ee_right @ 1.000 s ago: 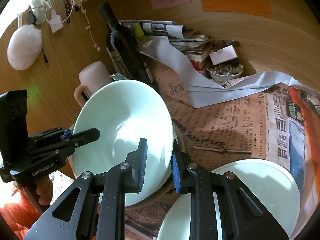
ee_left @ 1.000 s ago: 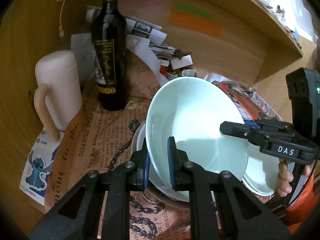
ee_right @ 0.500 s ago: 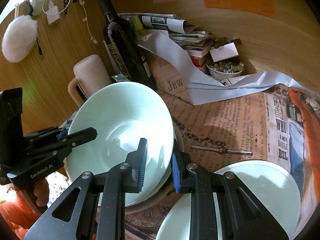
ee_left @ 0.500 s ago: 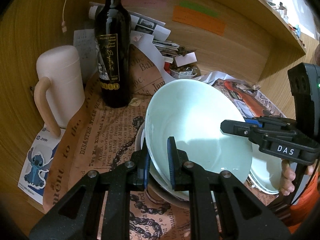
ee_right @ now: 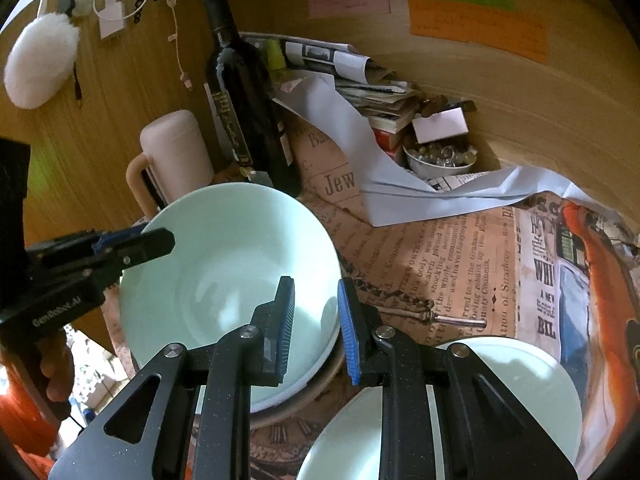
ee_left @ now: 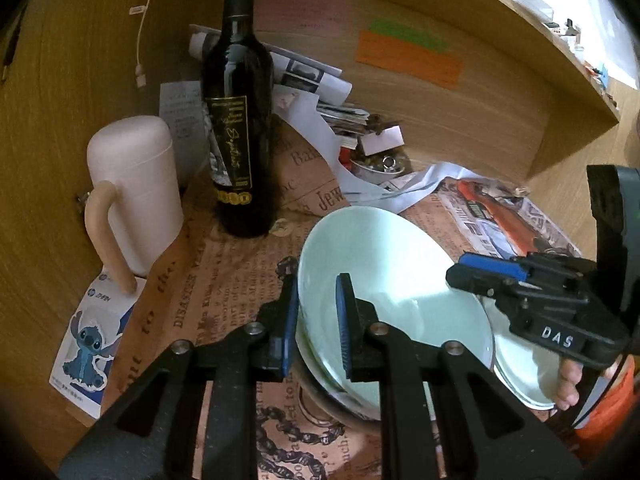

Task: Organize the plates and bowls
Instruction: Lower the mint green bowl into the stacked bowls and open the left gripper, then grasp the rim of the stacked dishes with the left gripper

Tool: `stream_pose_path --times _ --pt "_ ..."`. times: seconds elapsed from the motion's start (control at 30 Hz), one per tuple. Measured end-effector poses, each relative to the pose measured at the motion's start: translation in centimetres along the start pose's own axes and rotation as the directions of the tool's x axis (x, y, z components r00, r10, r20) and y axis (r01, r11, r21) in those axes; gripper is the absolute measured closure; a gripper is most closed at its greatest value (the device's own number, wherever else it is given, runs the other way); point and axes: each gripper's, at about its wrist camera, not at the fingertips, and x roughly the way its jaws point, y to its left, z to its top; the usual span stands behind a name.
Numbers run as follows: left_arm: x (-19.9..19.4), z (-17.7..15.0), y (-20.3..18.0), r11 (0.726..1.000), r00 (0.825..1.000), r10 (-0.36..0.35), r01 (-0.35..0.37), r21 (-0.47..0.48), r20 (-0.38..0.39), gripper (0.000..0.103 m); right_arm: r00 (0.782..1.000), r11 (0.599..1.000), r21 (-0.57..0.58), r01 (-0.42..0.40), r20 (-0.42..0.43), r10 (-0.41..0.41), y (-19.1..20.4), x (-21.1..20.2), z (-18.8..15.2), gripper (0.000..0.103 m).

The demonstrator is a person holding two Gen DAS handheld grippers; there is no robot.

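Straddling opposite rims of the pale green bowl (ee_right: 224, 276), the left gripper (ee_left: 318, 322) and right gripper (ee_right: 316, 320) both stand parted, pads bracketing the rim without visibly pinching, so the tilted bowl, nested in a darker dish (ee_right: 296, 400), could slip or rock. The wine bottle (ee_left: 238, 136) and pink mug (ee_left: 134, 196) crowd the left; the plate (ee_right: 520, 392) lies just right, leaving open newspaper (ee_right: 440, 256) beyond.
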Motion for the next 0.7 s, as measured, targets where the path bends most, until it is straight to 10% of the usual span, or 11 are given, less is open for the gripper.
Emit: stream_pose_path --times 0.23,0.43,0.7 --pt "-0.9 0.3 0.4 1.0 0.999 0.025 -0.025 0.004 0.03 0.086 1.0 0.999 0.032 -0.006 0.025 0.005 -0.7 -1.1 0.0 0.082" --pt "-2.9 0.5 0.5 0.999 0.993 0.045 -0.046 0.009 0.107 0.046 0.998 0.997 0.065 -0.031 0.054 0.028 -1.4 -2.6 0.2 0.065" --pt "-1.0 -1.2 1.8 0.999 0.999 -0.027 0.026 -0.036 -0.035 0.044 0.998 0.996 0.078 -0.035 -0.048 0.039 -1.5 -1.0 -0.8 0.053"
